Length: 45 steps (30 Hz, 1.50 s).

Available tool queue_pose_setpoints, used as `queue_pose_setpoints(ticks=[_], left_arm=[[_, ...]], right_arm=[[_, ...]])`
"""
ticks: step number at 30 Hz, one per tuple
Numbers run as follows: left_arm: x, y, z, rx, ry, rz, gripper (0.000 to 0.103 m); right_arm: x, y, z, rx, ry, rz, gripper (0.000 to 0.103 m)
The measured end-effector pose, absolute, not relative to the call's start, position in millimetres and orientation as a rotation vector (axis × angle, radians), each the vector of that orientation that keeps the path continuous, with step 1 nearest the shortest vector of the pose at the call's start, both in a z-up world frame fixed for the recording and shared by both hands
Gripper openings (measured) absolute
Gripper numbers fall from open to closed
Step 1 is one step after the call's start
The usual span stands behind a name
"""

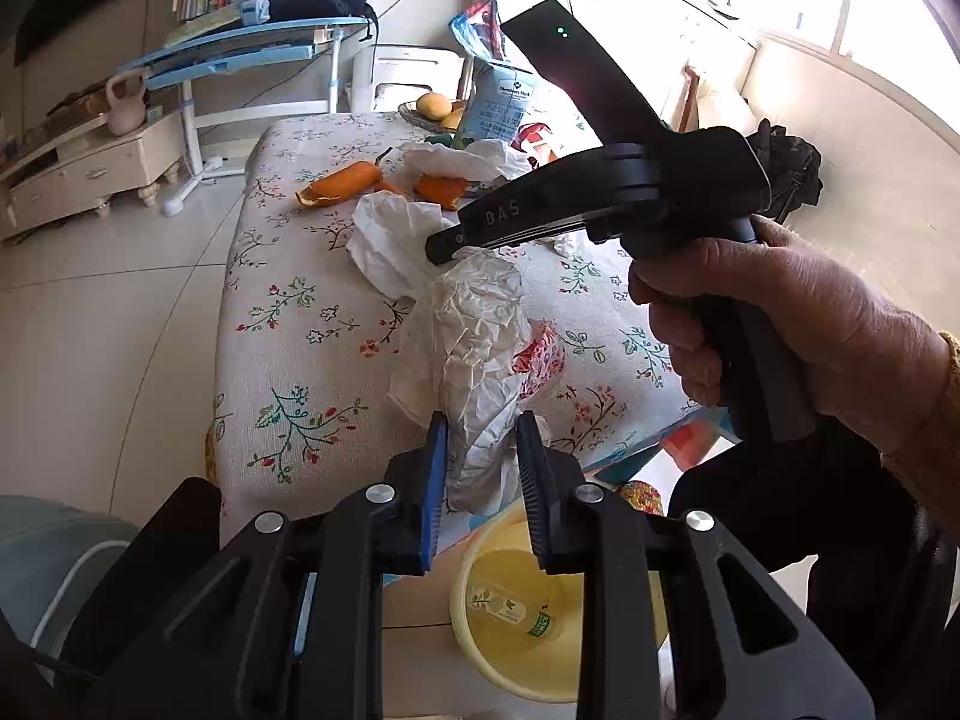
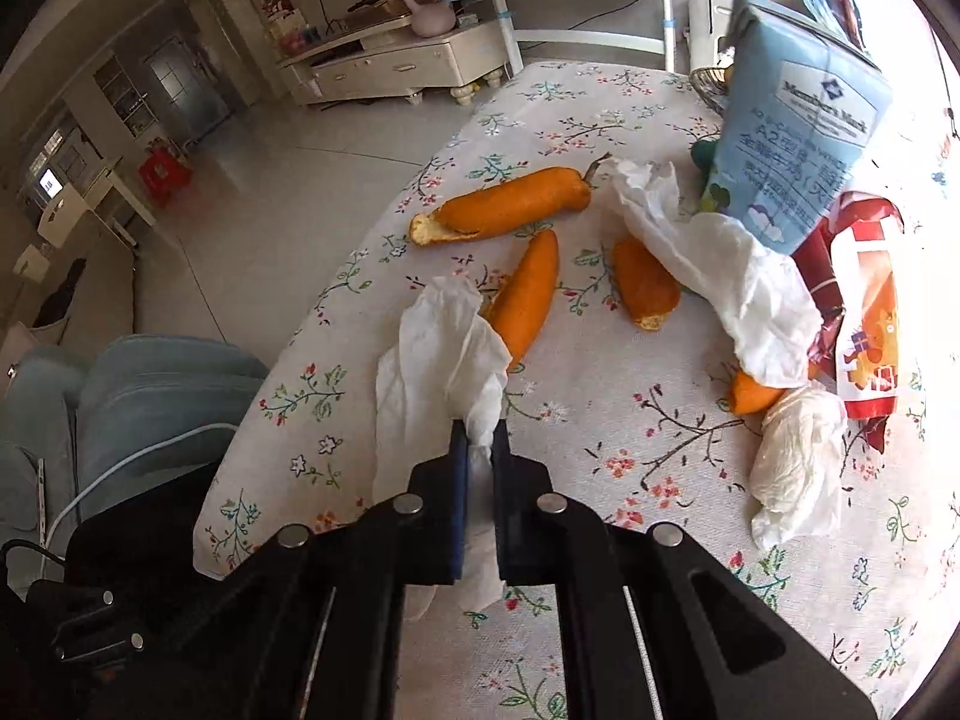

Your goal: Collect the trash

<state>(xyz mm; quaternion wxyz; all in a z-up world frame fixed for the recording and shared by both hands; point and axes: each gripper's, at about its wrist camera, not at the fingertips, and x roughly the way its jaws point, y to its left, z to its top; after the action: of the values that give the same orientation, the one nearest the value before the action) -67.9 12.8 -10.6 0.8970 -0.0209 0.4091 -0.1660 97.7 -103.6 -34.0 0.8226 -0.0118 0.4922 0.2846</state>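
My left gripper [image 1: 480, 450] is shut on a crumpled white paper wad [image 1: 480, 336] that hangs over the table's near edge, above a yellow bin [image 1: 474, 558]. A person's hand holds my right gripper [image 1: 441, 249], [image 2: 478, 435], which is shut on a white tissue [image 2: 432, 348] lying on the floral tablecloth [image 2: 600, 420]. Several orange peels [image 2: 510, 207] lie beyond it. A larger white tissue [image 2: 720, 264] drapes at the right, and a balled tissue [image 2: 798, 450] sits closer to me.
A blue milk carton [image 2: 798, 138] and a red snack wrapper [image 2: 864, 312] stand at the table's right. A plastic bottle [image 1: 516, 615] lies inside the yellow bin. A fruit bowl [image 1: 438, 111] sits at the far end. A grey sofa [image 2: 150, 396] is to the left of the table.
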Motion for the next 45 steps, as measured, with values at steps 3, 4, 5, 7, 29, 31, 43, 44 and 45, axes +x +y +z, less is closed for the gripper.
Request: queue_pose_setpoints(ticks=[3, 4, 5, 7, 29, 31, 43, 44, 45], left_arm=[[-72, 10, -7, -0.078, 0.849, -0.384, 0.021], [-74, 10, -5, -0.086, 0.846, -0.394, 0.021], [-77, 8, -4, -0.091, 0.843, -0.404, 0.021], [-84, 4, 0, -0.098, 0.835, -0.423, 0.021], [-148, -62, -10, 0.051, 0.907, -0.524, 0.02], [-153, -64, -8, 0.061, 0.901, -0.522, 0.02], [-171, -86, -4, 0.194, 0.885, -0.491, 0.02], [-172, -88, -4, 0.21, 0.882, -0.481, 0.02], [-173, -90, -4, 0.224, 0.875, -0.472, 0.021]], right_arm=[[99, -137, -34, 0.055, 1.04, 0.546, 0.008], [99, -146, -35, 0.066, 1.043, 0.532, 0.008], [99, -155, -36, 0.07, 1.044, 0.51, 0.011], [94, -176, -33, 0.114, 1.027, 0.488, 0.054], [6, -259, -5, 0.375, 0.823, 0.482, 0.065], [1, -259, -6, 0.378, 0.816, 0.487, 0.065], [-27, -271, -1, 0.423, 0.783, 0.479, 0.065], [-29, -272, 0, 0.426, 0.781, 0.479, 0.065], [-30, -273, 0, 0.429, 0.779, 0.479, 0.065]])
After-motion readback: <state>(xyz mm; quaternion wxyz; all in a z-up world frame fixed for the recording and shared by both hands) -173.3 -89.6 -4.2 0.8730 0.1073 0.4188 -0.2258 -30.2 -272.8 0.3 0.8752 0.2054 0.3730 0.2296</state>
